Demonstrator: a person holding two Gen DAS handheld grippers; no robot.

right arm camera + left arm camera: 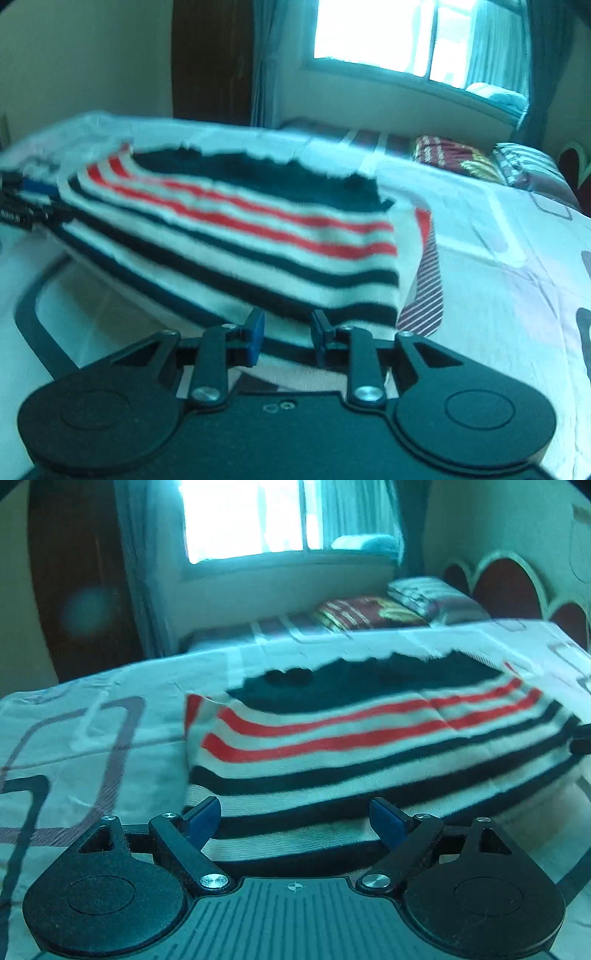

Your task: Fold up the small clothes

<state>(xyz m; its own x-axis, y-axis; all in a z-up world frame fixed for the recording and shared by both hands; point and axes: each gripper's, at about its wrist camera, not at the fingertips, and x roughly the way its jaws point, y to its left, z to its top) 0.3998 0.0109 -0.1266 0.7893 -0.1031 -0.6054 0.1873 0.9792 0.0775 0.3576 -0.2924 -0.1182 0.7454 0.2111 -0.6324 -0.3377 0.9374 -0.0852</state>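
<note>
A knitted striped garment (332,738), white with red and navy stripes and a dark far part, lies spread on the bed. Its near hem runs between the fingers of my left gripper (295,821), whose jaws stand wide apart with the blue pads clear of the fabric. In the right wrist view the garment (240,229) ends at my right gripper (286,332), whose jaws are narrow with the hem pinched between the pads. The right gripper (581,740) shows at the garment's right edge, and the left gripper (22,203) at its left edge.
The patterned bed sheet (74,738) stretches to both sides of the garment. A maroon blanket (369,613) and a striped pillow (424,594) lie at the far end by the scalloped headboard (506,587). A bright window (243,517) and a dark wardrobe (74,572) stand behind.
</note>
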